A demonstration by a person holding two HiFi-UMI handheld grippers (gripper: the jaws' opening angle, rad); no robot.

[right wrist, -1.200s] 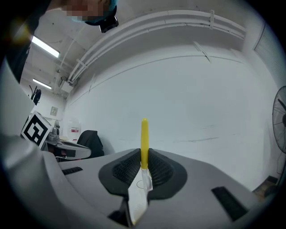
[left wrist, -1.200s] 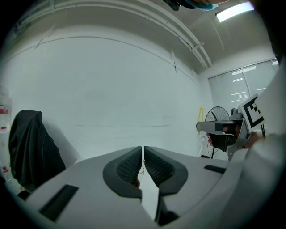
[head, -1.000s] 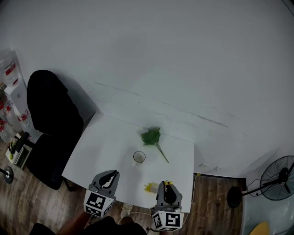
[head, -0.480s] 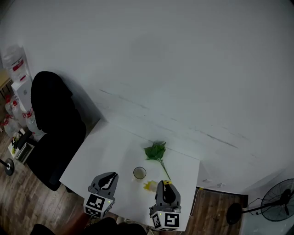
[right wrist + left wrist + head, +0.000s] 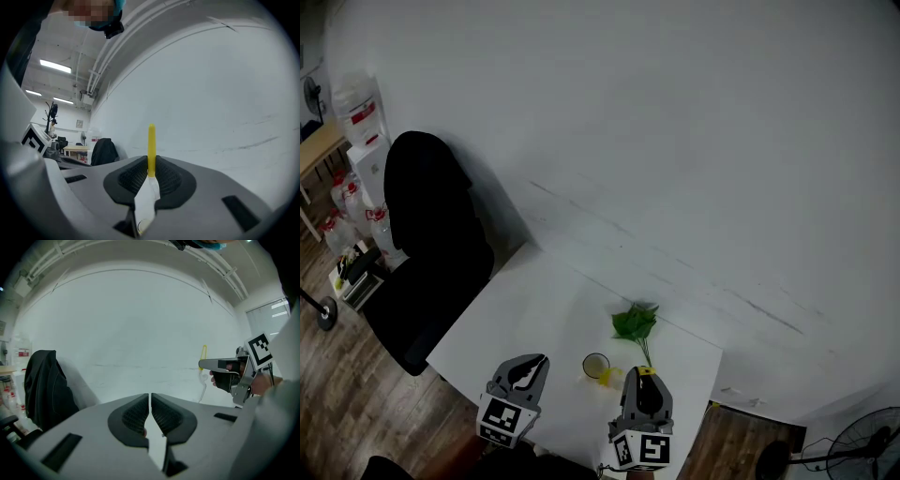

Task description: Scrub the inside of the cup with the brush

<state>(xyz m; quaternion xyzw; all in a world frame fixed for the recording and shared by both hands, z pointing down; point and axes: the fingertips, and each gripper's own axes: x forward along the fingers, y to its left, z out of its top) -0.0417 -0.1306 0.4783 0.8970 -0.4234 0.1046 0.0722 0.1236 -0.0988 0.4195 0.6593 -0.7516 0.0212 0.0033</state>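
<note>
White tabletop [image 5: 516, 309]: cup [image 5: 596, 366] now nearer; we bring right gripper [image 5: 151, 171], clamping yellow brush [image 5: 151, 143], toward it; left gripper [image 5: 149, 401] closed, empty. Scrub unstarted.

- Found the cup [image 5: 596, 366] on the table [image 5: 516, 319], ahead of the left gripper [image 5: 534, 364] and off to its right, just left of the right gripper [image 5: 641, 378].
- Noted the brush [image 5: 151, 150] between the right gripper's jaws, standing up above them.
- Placed the plant sprig [image 5: 636, 323] on the table beyond the cup, ahead of the right gripper.
- Spotted the chair [image 5: 422, 253] well left of the left gripper, beside the table.
</note>
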